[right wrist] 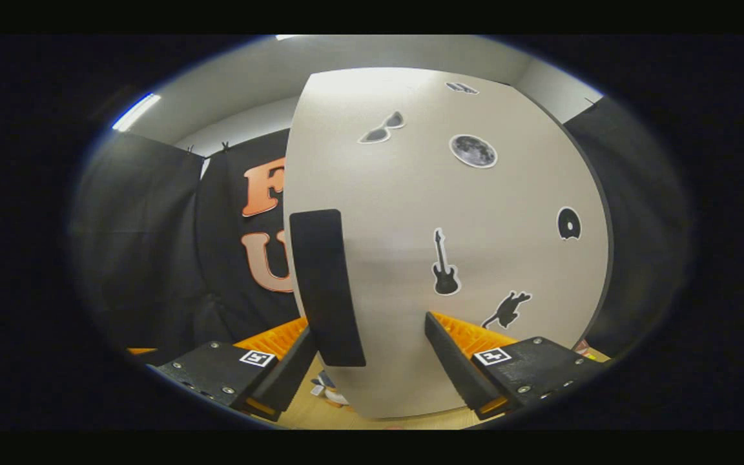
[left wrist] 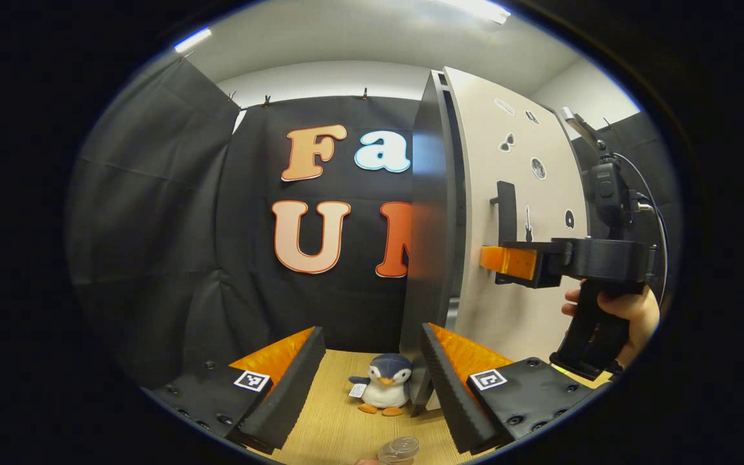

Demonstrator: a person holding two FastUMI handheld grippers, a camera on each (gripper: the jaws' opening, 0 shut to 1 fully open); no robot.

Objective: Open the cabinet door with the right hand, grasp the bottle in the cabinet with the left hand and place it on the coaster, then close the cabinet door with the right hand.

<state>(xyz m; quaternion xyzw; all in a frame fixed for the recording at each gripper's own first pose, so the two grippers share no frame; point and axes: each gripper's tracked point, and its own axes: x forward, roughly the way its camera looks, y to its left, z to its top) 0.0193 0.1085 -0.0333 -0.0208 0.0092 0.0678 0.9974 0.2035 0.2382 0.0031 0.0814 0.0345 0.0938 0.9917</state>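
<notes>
Where black cloth hangs — wooden tabletop (left wrist: 333, 426), toy penguin (left wrist: 382, 384).

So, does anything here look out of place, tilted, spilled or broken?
Nothing stands out. The cabinet door is whole, its stickers flat, with the right gripper open at its black handle. The toy penguin sits upright on the wooden table; no spill shows.

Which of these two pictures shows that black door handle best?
The right gripper view: the handle looms large and close, just above the open right claw. The left gripper view shows the handle small, from the side, partly behind that claw.
</notes>
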